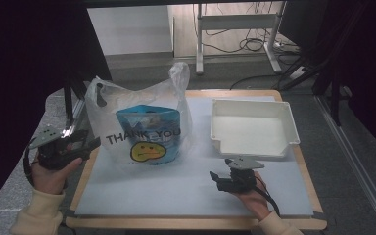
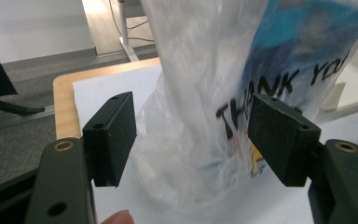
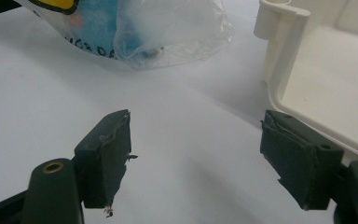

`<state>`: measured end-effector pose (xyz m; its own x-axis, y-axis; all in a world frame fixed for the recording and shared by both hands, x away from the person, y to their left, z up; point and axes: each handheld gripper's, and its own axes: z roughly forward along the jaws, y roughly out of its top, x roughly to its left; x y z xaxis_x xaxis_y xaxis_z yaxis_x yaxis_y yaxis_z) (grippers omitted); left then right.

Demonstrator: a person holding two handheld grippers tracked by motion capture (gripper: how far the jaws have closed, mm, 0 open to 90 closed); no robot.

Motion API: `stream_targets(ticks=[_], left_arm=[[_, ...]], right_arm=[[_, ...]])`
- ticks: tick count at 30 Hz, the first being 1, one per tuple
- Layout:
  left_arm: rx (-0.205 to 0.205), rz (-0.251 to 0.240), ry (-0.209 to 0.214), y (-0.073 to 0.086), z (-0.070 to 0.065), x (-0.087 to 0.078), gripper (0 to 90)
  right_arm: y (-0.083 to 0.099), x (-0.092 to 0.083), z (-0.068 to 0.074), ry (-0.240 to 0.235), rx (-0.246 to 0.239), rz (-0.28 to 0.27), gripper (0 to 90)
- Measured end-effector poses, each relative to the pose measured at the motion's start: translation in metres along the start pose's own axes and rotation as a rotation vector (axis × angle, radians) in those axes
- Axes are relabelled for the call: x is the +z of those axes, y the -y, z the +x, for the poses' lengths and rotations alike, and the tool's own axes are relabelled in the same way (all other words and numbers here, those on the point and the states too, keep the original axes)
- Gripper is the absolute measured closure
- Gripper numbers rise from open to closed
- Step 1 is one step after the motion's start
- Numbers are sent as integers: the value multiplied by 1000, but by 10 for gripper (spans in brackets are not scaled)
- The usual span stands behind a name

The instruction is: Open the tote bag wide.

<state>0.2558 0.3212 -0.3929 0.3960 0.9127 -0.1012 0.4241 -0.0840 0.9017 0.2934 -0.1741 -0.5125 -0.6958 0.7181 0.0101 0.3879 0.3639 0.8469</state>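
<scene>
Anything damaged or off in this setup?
Yes: the black rubber pads on the right gripper are frayed, with torn edges and loose shreds. The clear plastic THANK YOU bag and white plastic tray look intact.

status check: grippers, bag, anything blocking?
Left gripper open, facing plastic bag, not gripping. Right gripper open, empty. Bag upright beside white tray. Nothing blocking.

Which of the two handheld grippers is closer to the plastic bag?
The left gripper: its open fingers almost reach the plastic bag. The right gripper sits apart, near the white tray.
</scene>
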Motion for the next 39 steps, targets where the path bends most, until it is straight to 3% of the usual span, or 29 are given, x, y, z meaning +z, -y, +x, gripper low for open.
stream_targets(ticks=[11,17,24,27,32,39], left_arm=[[7,-2,3,-28,9,13,377],[6,-2,11,-36,12,21,452],[12,7,40,-37,9,26,750],[11,-3,57,-36,7,26,828],[17,-24,58,-33,4,23,883],[19,-73,55,-28,1,14,893]], right_arm=[[0,0,-1,-12,20,3,246],[0,0,-1,-5,16,7,246],[0,-1,-3,3,15,7,246],[0,-1,-2,4,15,7,246],[0,-1,-3,9,15,10,246],[0,-1,-3,13,14,6,251]])
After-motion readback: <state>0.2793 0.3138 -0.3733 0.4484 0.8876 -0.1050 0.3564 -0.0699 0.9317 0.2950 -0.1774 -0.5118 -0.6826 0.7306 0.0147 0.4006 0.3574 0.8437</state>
